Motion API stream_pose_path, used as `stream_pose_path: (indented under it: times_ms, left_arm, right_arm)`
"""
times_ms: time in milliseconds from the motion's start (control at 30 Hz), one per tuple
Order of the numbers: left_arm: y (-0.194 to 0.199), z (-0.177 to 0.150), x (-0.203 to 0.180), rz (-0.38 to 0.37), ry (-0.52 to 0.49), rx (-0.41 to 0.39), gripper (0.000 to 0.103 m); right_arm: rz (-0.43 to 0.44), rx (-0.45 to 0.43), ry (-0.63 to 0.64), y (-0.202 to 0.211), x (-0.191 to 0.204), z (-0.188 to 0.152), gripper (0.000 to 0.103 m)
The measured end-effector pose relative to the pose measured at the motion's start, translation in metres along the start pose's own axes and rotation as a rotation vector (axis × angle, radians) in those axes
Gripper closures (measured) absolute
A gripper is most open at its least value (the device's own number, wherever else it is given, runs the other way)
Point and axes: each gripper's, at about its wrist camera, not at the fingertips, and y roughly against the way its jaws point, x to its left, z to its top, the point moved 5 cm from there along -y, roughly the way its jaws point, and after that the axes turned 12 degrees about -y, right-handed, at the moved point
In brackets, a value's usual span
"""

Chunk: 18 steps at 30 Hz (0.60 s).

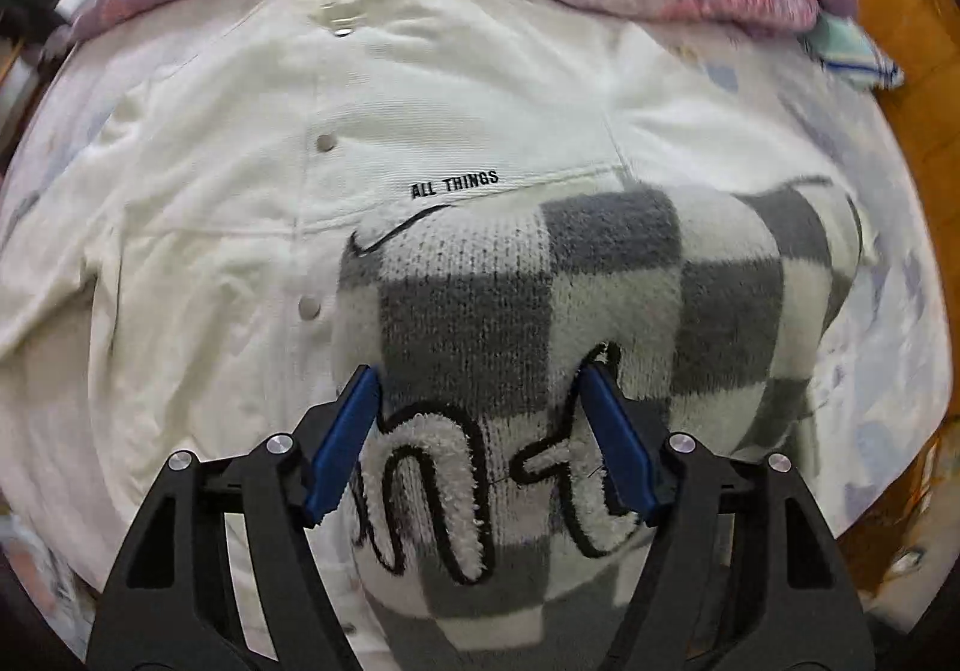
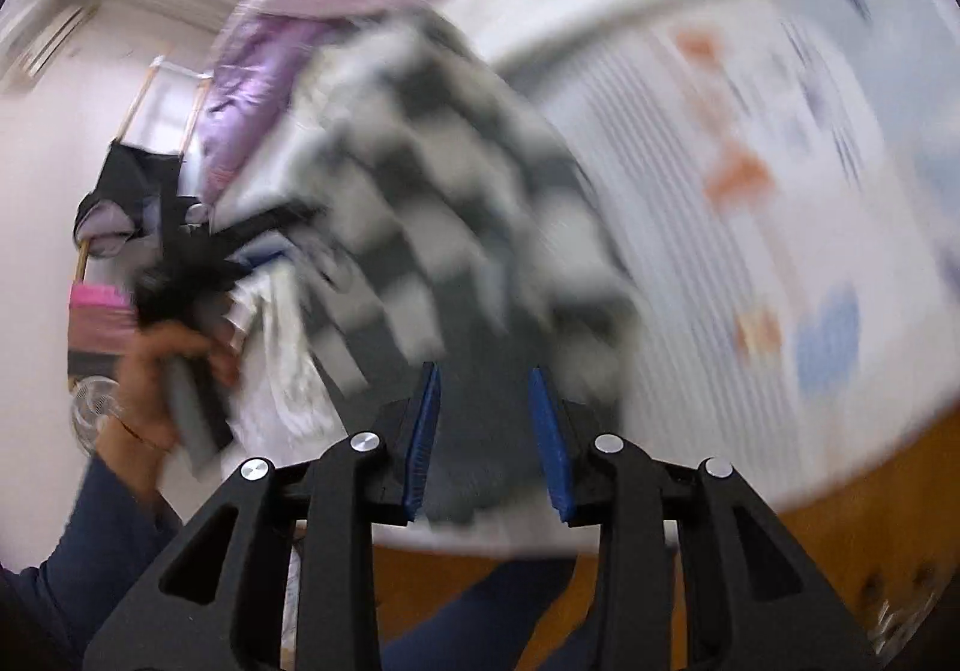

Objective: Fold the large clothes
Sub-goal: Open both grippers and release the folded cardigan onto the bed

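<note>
Was barely begun. Checked sweater (image 1: 540,323) lay bunched on the white jacket (image 1: 240,161), unfolded. Left gripper (image 1: 480,413) spread wide over it, gripping nothing. Right gripper (image 2: 486,419), blurry, maybe pinched its edge.

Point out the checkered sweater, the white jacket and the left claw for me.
checkered sweater (image 1: 612,281), left wrist view, on a grey square.
white jacket (image 1: 198,203), left wrist view, on its front panel.
left claw (image 1: 480,401), left wrist view, midway between the blue fingertips.

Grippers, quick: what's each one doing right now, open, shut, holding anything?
Left gripper: open, jaws straddling the grey-and-white checkered knit sweater, not clamped.
Right gripper: partly closed around the sweater's grey fabric; blur hides the grip.
</note>
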Motion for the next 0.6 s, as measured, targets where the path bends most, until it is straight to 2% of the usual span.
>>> stream_pose_path:
  times_ms: [67,200,267,333,367,400,533,600]
  left_arm:
    - [-0.006,0.003,0.003,-0.010,0.004,0.026,0.033]
    - [-0.013,0.006,0.003,-0.022,-0.034,0.060,0.033]
    - [-0.017,0.009,0.002,-0.018,-0.055,0.071,0.033]
    - [-0.020,0.011,0.002,-0.021,-0.056,0.079,0.033]
    - [-0.024,0.013,0.004,-0.030,-0.050,0.088,0.033]
    - [-0.027,0.014,0.004,-0.037,-0.049,0.094,0.031]
    - [-0.037,0.025,-0.010,-0.031,-0.120,0.097,0.029]
    - [-0.039,0.030,-0.014,-0.027,-0.132,0.095,0.027]
  right_arm:
    - [0.017,-0.040,0.054,-0.002,0.027,0.013,0.074]
    - [0.029,-0.082,0.081,-0.051,0.077,0.069,0.074]
    - [-0.019,-0.077,0.103,-0.087,0.088,0.089,0.074]
    - [-0.138,-0.070,0.106,-0.121,0.070,0.102,0.081]
    - [-0.234,-0.051,0.104,-0.140,0.055,0.108,0.094]
    - [-0.270,-0.038,0.085,-0.149,0.042,0.113,0.103]
    - [-0.258,-0.023,-0.015,-0.162,0.008,0.126,0.103]
    - [-0.271,-0.032,-0.015,-0.163,0.001,0.128,0.103]
